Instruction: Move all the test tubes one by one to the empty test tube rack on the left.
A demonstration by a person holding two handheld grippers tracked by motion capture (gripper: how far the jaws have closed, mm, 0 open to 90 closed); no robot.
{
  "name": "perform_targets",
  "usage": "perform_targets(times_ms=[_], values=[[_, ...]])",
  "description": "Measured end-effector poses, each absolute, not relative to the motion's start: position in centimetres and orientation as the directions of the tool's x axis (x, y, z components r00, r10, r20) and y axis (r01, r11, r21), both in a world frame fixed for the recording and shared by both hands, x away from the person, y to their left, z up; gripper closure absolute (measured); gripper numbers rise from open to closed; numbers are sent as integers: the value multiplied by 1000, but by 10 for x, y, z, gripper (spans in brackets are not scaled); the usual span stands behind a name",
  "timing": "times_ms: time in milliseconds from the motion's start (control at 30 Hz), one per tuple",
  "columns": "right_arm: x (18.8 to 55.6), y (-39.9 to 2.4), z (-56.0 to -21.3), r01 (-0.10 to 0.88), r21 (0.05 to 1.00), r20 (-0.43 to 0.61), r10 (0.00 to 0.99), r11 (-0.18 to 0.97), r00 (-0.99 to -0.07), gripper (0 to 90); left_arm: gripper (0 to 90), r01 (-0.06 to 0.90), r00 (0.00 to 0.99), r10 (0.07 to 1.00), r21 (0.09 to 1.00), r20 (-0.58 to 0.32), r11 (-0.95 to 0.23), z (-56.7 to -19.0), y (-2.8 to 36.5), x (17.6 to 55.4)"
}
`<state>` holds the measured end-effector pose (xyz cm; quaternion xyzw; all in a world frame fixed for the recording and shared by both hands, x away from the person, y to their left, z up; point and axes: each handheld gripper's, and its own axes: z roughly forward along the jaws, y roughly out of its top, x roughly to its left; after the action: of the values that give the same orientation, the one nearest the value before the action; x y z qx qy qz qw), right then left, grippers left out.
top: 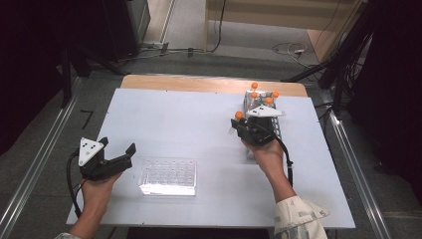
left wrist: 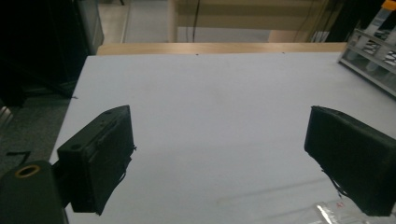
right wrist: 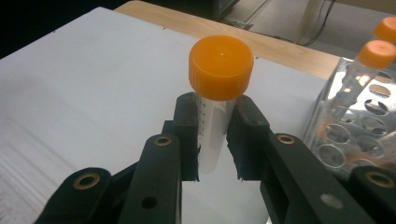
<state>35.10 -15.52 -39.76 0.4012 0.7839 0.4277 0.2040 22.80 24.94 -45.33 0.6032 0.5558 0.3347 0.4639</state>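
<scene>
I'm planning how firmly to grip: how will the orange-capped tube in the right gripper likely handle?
The tube looks like smooth, thin clear plastic and seems empty, so probably light and somewhat slippery. The right gripper is shut on it just under the wide orange cap, which may stop a downward slip. Being round, it would likely roll if laid on the table.

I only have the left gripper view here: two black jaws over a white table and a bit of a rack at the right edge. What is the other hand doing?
Observer: The right gripper is shut on a tube with an orange cap.
Operator: Is that tube in the rack?
Observer: No, it is held just left of the rack, clear of it.
Operator: Anything else in the rack?
Observer: Four more orange-capped tubes stand at its far end.
</scene>
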Motion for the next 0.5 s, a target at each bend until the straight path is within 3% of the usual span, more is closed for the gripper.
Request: perform_targets(times_ms=[500], values=[[340, -132, -403, 435, 819, 11, 749, 373, -663, 721, 168, 355, 339, 933, 935, -116, -13, -435, 215, 234]])
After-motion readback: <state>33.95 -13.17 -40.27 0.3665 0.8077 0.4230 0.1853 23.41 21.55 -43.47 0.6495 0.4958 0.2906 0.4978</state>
